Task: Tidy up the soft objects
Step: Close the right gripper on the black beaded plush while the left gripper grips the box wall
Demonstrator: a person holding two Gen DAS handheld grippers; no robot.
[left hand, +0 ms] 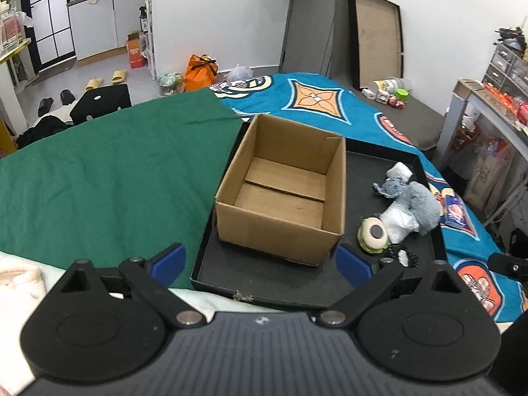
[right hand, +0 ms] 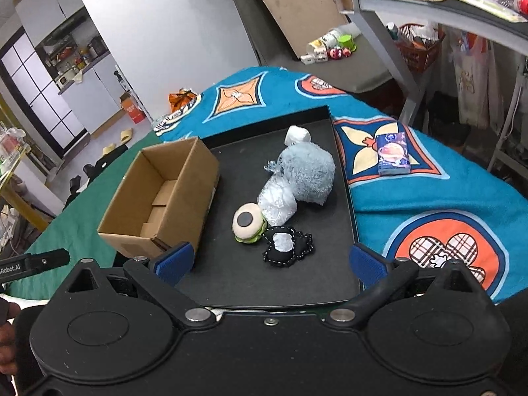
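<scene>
My left gripper (left hand: 260,262) hangs spread wide and empty before the cardboard box (left hand: 283,188), which sits at the left of the black tray (right hand: 343,178). Right of the box lie the soft toys: a cream burger (right hand: 248,222), a black pouch (right hand: 287,245), a grey plush (right hand: 305,171). My right gripper (right hand: 270,262) is likewise spread, holding nothing.
</scene>
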